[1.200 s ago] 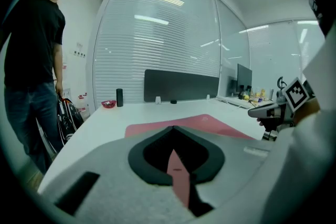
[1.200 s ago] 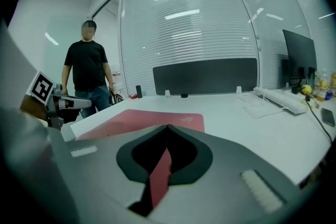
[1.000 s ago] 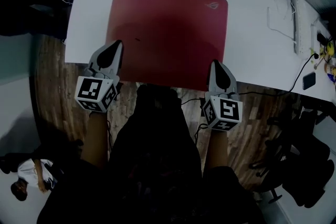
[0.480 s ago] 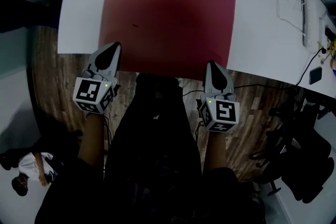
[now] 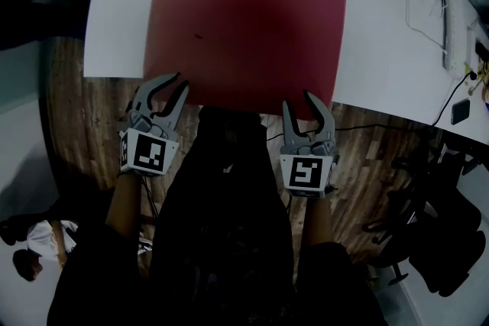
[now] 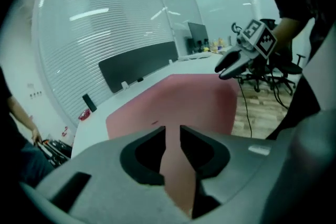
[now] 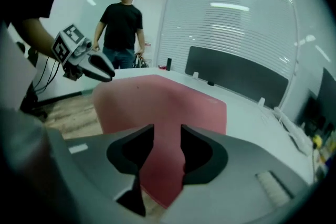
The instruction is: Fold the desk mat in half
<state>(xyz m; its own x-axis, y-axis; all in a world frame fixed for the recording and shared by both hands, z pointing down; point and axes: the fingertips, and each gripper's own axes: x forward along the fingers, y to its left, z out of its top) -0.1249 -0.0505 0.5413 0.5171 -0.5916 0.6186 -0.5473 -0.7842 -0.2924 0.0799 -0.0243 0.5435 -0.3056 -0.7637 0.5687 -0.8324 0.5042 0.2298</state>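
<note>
Both grippers have rolled at the wrist and dropped a little toward us since the earlier frames, and their jaws, shut to a point then, have just been opening. The left gripper [image 5: 182, 80] now stands with its jaws a little apart at the 7 o'clock corner of the red desk mat [image 5: 244, 27], and the right gripper [image 5: 297, 99], parted somewhat wider, sits at the 5 o'clock corner. The mat lies flat on the white desk [image 5: 382, 50], its near edge hanging just past the desk's rim toward 6 o'clock. Each gripper view shows the mat through the gap between the jaws, but nothing is pressed on yet, so both are empty. We judge this to be the reach for the near edge, with the fold itself not begun. Next we would need to slip each pair of jaws over the overhanging edge and close on it. Then both corners should rise together and travel toward 12 o'clock, level with each other so the halves meet squarely.
</note>
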